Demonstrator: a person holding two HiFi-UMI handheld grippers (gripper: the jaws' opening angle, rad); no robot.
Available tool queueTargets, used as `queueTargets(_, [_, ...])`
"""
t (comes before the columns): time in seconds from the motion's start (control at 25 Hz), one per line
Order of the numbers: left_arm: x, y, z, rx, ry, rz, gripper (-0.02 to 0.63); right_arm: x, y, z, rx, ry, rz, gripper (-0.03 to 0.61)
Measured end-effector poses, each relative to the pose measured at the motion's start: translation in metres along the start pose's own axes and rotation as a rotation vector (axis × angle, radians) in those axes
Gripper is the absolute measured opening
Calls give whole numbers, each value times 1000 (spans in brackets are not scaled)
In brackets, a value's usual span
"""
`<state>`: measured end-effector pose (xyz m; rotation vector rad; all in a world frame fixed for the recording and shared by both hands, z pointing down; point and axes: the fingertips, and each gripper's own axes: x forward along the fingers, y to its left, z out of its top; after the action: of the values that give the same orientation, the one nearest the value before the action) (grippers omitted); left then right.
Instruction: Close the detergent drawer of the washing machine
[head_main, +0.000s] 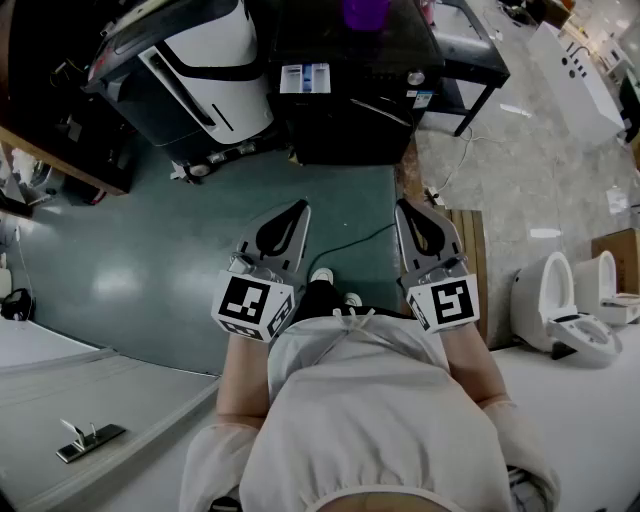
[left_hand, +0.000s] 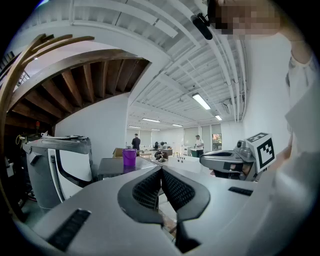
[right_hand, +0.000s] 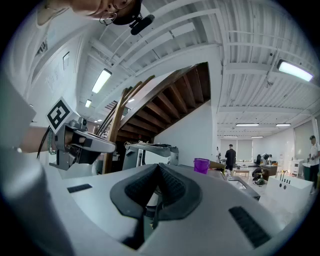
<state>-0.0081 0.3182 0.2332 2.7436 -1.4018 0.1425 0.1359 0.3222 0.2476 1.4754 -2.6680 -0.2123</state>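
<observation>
The dark washing machine stands ahead of me on the floor. Its detergent drawer, white with blue compartments, sticks out from the front at the upper left. A purple cup sits on top of the machine. My left gripper and right gripper are held side by side close to my body, well short of the machine. Both are shut with nothing between the jaws. The left gripper view shows the cup far beyond the shut jaws, and the right gripper view shows the cup likewise.
A white-and-black appliance stands left of the machine. A black table is at the back right and two white toilets at the right. A cable runs over the green floor. People stand far off.
</observation>
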Motion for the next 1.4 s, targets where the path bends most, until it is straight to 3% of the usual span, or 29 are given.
queueTargets(0.84, [21,-9,-6,4,21,-4,20,-1,-29,-14,44,16,-37,3])
queueTargets(1.16, [43,39,-17,-24,44,54,18,50,-39,-32,80,42,-9,3])
queueTargets(1.4, [88,97,-28,-62,69,66,18,119,-58,-46,55,86,8,3])
